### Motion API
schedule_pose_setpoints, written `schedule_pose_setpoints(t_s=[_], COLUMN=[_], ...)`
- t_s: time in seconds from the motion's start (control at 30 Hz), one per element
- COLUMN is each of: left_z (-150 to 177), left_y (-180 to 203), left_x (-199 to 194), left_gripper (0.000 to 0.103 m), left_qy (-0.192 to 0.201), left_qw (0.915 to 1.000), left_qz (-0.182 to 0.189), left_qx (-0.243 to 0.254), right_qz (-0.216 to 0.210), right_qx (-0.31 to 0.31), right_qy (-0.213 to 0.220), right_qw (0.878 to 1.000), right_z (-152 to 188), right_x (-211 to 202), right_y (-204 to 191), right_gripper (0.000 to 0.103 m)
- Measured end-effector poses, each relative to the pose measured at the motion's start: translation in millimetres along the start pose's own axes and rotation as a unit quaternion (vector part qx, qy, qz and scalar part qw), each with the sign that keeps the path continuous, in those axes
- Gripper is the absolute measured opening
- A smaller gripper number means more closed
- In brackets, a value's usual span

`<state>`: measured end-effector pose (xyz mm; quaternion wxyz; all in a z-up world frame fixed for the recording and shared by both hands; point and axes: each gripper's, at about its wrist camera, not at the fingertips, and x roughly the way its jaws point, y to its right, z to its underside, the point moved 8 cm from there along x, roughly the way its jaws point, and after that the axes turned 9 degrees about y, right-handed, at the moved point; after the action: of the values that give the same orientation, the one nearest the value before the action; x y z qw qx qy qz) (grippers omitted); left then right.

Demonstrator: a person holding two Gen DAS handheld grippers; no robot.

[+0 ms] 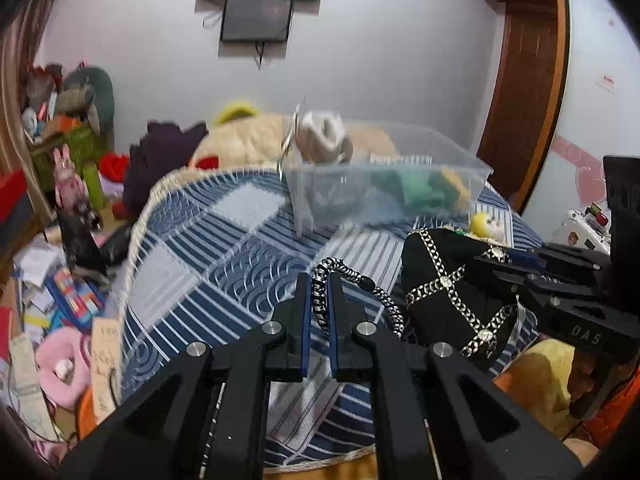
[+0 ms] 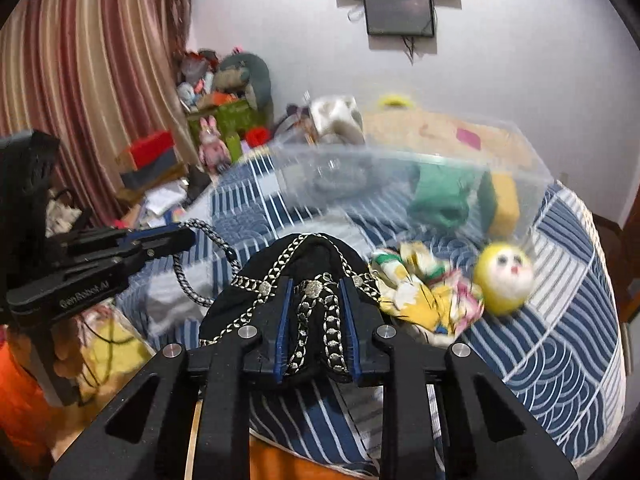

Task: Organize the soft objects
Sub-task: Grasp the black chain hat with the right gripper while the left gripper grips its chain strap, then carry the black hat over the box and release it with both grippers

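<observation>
Left gripper (image 1: 319, 304) clamps braided cord (image 1: 320, 300) of black bag (image 1: 452, 292).

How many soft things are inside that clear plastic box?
3, maybe more hidden: a grey plush sticking out the top, a green one inside, and a yellow one at its right end.

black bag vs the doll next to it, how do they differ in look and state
The black bag is dark with silver chain trim; the doll is bright, with a yellow head and patterned cloth. The bag is gripped: the right gripper is shut on its body and the left gripper on its braided strap. The doll lies loose, untouched. Both sit on the striped blue cover, outside the clear bin.
</observation>
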<state>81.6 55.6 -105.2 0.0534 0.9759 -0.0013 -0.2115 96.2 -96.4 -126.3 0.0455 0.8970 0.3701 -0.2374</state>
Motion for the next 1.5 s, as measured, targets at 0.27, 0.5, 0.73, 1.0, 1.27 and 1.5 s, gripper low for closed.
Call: schedule_pose_setpoints(t_s=[0.27,0.5,0.73,1.0,1.27,1.5], left_z=[-34,-75,-113,-124,-105,-89], left_y=[-1,9,24,22,18,23], left_x=[-3,5,20,55,103,134], left_gripper=[0.006,0.006,0.006,0.006,0.006,0.006], left_qy=[0.037,0.075,0.099,0.091,0.047,0.01], left_qw=[0.9993,0.9969,0.9949,0.9955,0.9975,0.9974], left_qz=[0.003,0.021,0.015,-0.014,-0.037,-0.048], left_qx=[-0.01,-0.011,0.015,0.025,0.037,0.054], right_qz=[0.019,0.047,0.087,0.089,0.111,0.128], right_qx=[-0.009,-0.018,-0.014,-0.007,0.0,0.026], right_qy=[0.06,0.107,0.13,0.143,0.109,0.054], right_qw=[0.998,0.993,0.988,0.986,0.988,0.99], right_z=[-48,-89,-114,-133,-119,-105], right_x=[-19,-36,-41,-32,6,43], right_y=[5,24,51,65,81,99], right_gripper=[0.021,0.021,0.021,0.021,0.021,0.021])
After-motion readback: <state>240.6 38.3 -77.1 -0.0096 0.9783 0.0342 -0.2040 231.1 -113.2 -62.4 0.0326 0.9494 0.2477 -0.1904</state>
